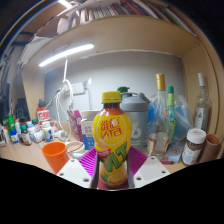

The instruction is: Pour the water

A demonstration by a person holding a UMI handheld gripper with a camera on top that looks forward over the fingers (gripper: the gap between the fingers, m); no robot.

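Observation:
A bottle with a yellow cap and a yellow, red and green label stands upright between my fingers, filling the gap. My gripper is shut on it, both purple pads pressed against the label's lower part. An orange cup stands on the wooden desk to the left of the bottle, a little beyond my left finger, its mouth facing up. The bottle's base is hidden behind my fingers.
Several bottles and a brown-lidded jar crowd the right side of the desk. Small bottles and tubes line the back left. A white wall and a shelf with a strip light rise behind.

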